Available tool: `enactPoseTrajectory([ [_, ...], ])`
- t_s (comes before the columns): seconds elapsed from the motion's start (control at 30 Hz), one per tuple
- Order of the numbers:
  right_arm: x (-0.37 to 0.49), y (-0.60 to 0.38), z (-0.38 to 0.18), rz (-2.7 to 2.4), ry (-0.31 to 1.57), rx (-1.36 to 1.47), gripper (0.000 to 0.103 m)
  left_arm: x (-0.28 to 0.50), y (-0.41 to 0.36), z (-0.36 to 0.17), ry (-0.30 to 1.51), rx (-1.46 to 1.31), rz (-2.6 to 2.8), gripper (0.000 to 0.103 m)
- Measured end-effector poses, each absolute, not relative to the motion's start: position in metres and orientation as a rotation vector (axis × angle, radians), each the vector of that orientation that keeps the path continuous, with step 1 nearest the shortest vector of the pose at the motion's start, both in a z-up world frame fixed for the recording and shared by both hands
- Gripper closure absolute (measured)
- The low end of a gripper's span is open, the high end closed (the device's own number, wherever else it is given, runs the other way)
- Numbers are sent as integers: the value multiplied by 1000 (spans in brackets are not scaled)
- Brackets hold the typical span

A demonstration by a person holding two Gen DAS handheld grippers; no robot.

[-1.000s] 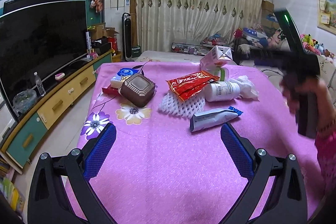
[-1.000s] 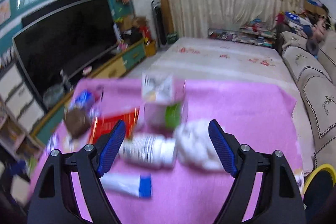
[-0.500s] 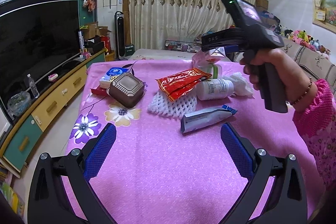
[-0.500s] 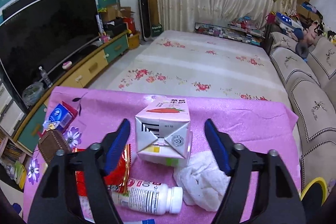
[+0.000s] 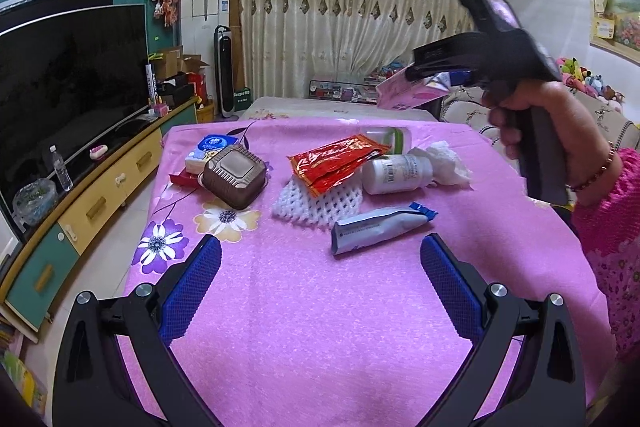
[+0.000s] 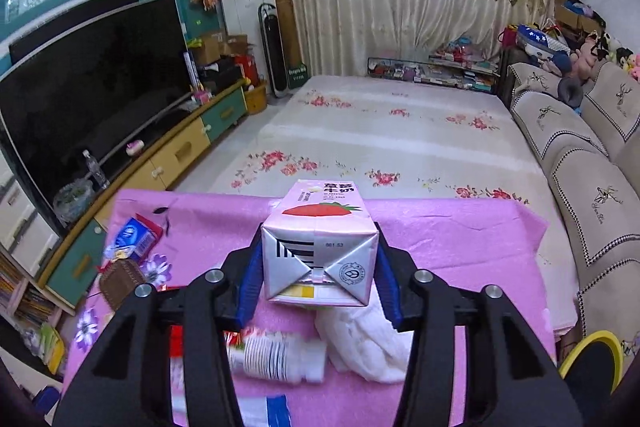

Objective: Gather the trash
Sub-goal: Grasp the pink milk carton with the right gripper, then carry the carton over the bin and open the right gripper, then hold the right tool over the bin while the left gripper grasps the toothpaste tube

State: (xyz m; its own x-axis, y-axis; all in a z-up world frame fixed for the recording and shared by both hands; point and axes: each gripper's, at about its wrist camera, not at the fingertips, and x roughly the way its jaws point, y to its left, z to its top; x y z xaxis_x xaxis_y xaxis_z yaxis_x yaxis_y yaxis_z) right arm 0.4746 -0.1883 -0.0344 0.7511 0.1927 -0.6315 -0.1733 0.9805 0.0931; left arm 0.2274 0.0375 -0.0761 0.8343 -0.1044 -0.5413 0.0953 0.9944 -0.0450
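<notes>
Trash lies scattered on the pink worktop [image 5: 320, 307]. Nearest, the left gripper [image 5: 320, 279] hovers with jaws open and empty. Beyond it lie a tube [image 5: 380, 229], white foam net [image 5: 320, 203], red wrapper [image 5: 336, 161], bottle [image 5: 396, 173] and tissue [image 5: 444, 163]. Farther right, the right gripper [image 6: 319, 277], its jaws having just closed, grips a pink carton [image 6: 320, 247] clear above the worktop.

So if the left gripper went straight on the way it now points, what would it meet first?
Probably the grey-and-blue tube, lying just beyond and between the open left gripper, above the pink tablecloth. Depth is unclear, so it might touch the cloth short of the tube.
</notes>
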Motion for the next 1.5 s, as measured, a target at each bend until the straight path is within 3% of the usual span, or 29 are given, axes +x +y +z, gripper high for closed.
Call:
enactPoseTrajectory([
  [0.3,369,-304,-27,131,622,113,56,219,14,-68,560,3,-150,5],
  [0.7,267,-501,-123,-273,736,305,56,216,-31,-65,568,47,-207,5],
  [0.97,270,-540,-174,-362,823,338,54,216,-49,-66,583,88,-210,5],
  [1.0,270,-542,-177,-373,825,340,51,216,-50,-67,586,92,-205,5],
  [1.03,270,-543,-177,-382,822,341,42,217,-50,-67,590,92,-203,5],
  [1.1,268,-543,-177,-380,805,343,37,219,-48,-68,600,86,-199,5],
  [1.5,270,-530,-163,-330,779,329,34,268,-19,-90,704,77,-164,5],
])
